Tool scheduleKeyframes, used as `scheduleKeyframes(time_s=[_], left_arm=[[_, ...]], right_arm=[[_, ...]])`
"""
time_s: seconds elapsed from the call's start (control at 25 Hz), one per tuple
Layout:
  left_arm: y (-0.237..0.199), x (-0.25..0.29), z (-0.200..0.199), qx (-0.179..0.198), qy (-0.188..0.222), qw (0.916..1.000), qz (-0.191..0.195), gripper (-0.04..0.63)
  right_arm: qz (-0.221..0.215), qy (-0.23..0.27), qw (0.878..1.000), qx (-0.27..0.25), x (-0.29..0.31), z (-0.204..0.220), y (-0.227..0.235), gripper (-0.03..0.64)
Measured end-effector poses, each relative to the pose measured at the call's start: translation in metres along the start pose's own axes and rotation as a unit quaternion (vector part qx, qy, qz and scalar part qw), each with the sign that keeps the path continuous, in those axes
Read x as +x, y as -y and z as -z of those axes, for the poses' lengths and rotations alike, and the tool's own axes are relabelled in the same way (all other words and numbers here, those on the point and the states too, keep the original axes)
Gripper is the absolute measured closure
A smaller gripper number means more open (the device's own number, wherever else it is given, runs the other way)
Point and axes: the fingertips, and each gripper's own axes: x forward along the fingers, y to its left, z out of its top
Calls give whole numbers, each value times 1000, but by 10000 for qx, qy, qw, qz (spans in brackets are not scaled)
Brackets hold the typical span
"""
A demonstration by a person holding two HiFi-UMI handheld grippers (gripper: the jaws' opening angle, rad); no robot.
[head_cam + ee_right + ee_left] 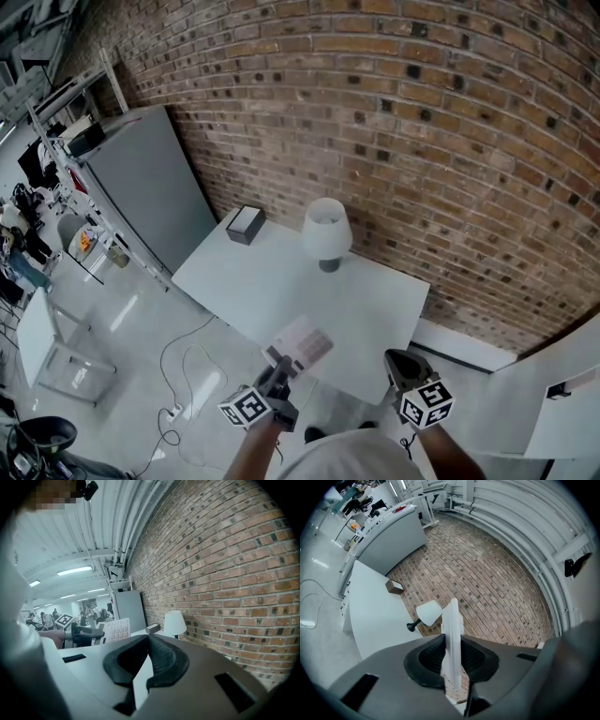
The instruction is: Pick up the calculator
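White table [272,281] against brick wall [422,122]. On it: white-shaded lamp [325,230] at the wall edge, small dark box [246,224] at far-left corner.

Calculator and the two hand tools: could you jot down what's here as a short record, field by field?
calculator: white, held up near the table's near edge
left gripper: jaws closed on the calculator
right gripper: jaws together, holding nothing
table: white, set against a brick wall
lamp: white shade, standing at the table's far side
box: dark, on the table's far left corner
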Motion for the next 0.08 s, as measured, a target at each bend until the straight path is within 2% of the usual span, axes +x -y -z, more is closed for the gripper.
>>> scheduleKeyframes(time_s=[0.08], left_arm=[[-4, -1, 1, 24, 4, 10000, -48, 512]], right_arm=[[-9, 17, 10000, -26, 0, -1, 0, 606]])
